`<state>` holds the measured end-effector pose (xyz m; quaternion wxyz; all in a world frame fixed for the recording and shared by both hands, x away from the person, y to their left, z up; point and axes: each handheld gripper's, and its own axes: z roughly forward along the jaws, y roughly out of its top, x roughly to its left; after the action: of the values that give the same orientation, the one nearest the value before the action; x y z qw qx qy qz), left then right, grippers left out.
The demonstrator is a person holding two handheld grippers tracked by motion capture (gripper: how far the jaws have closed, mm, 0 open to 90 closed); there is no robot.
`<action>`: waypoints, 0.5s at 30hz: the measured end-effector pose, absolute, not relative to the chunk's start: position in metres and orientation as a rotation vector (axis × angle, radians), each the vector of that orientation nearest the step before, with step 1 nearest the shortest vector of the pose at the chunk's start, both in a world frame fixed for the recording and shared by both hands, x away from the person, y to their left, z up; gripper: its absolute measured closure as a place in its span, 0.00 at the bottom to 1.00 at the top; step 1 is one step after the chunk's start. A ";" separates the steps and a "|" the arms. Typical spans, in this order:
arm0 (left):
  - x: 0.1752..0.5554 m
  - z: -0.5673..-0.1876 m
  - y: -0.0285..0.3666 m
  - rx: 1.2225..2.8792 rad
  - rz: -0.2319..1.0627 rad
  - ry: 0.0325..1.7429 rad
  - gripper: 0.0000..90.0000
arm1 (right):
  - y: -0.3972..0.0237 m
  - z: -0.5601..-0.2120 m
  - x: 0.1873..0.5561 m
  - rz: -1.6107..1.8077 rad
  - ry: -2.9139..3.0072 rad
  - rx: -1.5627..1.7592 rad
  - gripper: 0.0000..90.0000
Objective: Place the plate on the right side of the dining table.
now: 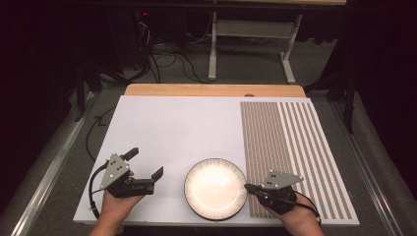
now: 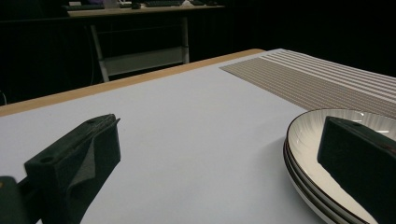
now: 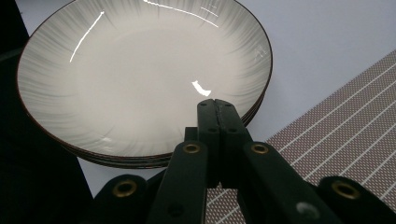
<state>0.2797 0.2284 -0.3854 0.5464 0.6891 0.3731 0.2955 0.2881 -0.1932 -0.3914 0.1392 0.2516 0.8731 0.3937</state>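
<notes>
Stack of plates at near edge of white board, just left of striped mat; rim lines in the left gripper view show at least three plates. Right gripper jaws pressed together, nothing between them, tips at the stack's right rim, over the top plate's edge in the right gripper view. Left gripper jaws wide apart, holding nothing, just left of the stack.

1. A grey metal table frame stands on the grey floor.
2. Left of that frame, black cables sprawl.
3. Around it, darkness swallows the room's edges.
</notes>
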 end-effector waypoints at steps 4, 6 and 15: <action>0.279 -0.385 0.229 1.630 0.700 0.885 0.00 | -0.195 -0.391 0.289 1.127 2.524 0.728 1.00; 0.280 -0.385 0.229 1.629 0.701 0.886 0.00 | -0.195 -0.393 0.289 1.115 2.526 0.737 1.00; 0.279 -0.385 0.229 1.628 0.701 0.885 0.00 | -0.194 -0.393 0.288 1.104 2.525 0.732 1.00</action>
<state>0.2791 0.2290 -0.3846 0.5483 0.6871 0.3738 0.2959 0.2878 -0.1944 -0.3930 0.1448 0.2540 0.8762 0.3831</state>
